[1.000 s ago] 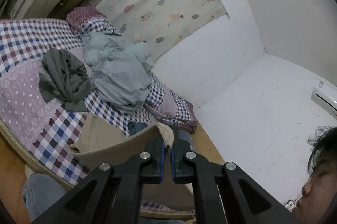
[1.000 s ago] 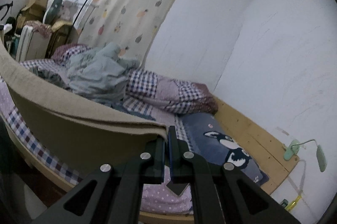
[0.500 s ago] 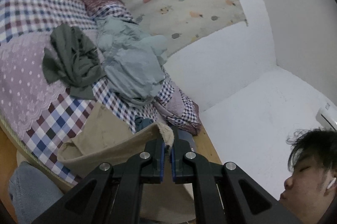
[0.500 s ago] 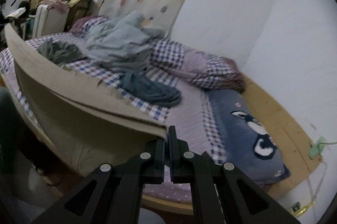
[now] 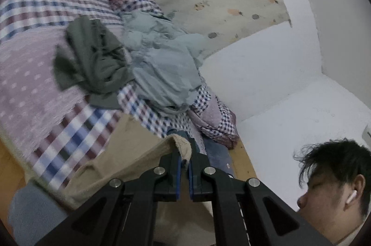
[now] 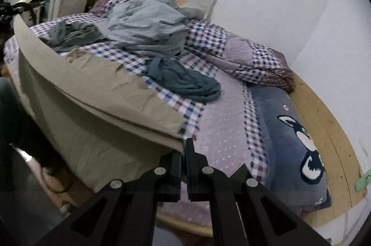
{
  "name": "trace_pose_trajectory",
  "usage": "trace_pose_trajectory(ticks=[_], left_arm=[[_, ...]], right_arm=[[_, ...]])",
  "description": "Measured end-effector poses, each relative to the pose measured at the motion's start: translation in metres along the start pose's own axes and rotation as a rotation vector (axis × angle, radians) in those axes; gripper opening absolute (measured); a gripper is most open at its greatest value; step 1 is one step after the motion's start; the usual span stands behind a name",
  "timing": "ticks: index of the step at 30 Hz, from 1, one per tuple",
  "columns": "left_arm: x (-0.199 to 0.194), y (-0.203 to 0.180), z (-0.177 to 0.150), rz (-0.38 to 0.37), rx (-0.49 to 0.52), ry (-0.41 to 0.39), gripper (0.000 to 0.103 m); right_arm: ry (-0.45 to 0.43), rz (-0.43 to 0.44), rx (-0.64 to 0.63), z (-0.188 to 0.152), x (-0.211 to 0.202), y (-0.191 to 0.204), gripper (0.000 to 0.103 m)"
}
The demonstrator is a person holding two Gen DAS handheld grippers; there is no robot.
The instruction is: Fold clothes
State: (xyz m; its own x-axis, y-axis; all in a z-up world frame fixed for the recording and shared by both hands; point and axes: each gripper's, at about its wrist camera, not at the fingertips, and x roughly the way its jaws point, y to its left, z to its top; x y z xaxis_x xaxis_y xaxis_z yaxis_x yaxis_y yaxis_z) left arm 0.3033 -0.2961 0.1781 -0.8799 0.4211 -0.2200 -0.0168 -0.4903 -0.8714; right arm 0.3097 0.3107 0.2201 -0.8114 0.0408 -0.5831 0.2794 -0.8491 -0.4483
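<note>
each hand-held gripper — left (image 5: pixel 183 161), right (image 6: pixel 183 149) — is clamped on the beige garment (image 6: pixel 97 93) over the bed (image 6: pixel 222 130).

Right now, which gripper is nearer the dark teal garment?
Right. The right gripper holds the tan cloth just short of the teal garment; the left gripper barely sees it.

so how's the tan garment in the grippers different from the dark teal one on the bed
The tan garment is held up at its edge by both the left gripper and right gripper, stretched fairly flat; the dark teal garment lies crumpled and untouched. The tan garment hangs over the bed's near edge; the teal one sits further in. Neither is folded yet.
</note>
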Motion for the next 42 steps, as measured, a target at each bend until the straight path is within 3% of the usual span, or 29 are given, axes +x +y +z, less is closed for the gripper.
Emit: trace_pose_trajectory(ticks=[5,11,17,24,27,34,39,42], left_arm=[[0.079,-0.007,0.040,0.010,0.037,0.028,0.003],[0.169,0.001,0.072,0.110,0.054,0.048,0.003],[0.244,0.019,0.080,0.279,0.089,0.100,0.003],[0.308,0.050,0.080,0.445,0.130,0.173,0.003],[0.329,0.064,0.077,0.493,0.144,0.204,0.003],[0.357,0.094,0.074,0.554,0.160,0.223,0.003],[0.365,0.111,0.069,0.545,0.188,0.240,0.003],[0.361,0.112,0.068,0.506,0.198,0.232,0.005]], right_arm=[[-0.036,-0.021,0.027,0.022,0.043,-0.018,0.001],[-0.044,-0.009,0.044,0.058,0.117,-0.044,0.001],[0.041,0.034,0.075,0.078,0.200,-0.064,0.001],[0.217,0.117,0.088,0.082,0.310,-0.062,0.001],[0.289,0.134,0.064,0.079,0.346,-0.055,0.001],[0.368,0.203,0.155,0.063,0.391,-0.061,0.001],[0.404,0.218,0.232,0.048,0.410,-0.065,0.018],[0.412,0.140,0.283,0.040,0.410,-0.072,0.023]])
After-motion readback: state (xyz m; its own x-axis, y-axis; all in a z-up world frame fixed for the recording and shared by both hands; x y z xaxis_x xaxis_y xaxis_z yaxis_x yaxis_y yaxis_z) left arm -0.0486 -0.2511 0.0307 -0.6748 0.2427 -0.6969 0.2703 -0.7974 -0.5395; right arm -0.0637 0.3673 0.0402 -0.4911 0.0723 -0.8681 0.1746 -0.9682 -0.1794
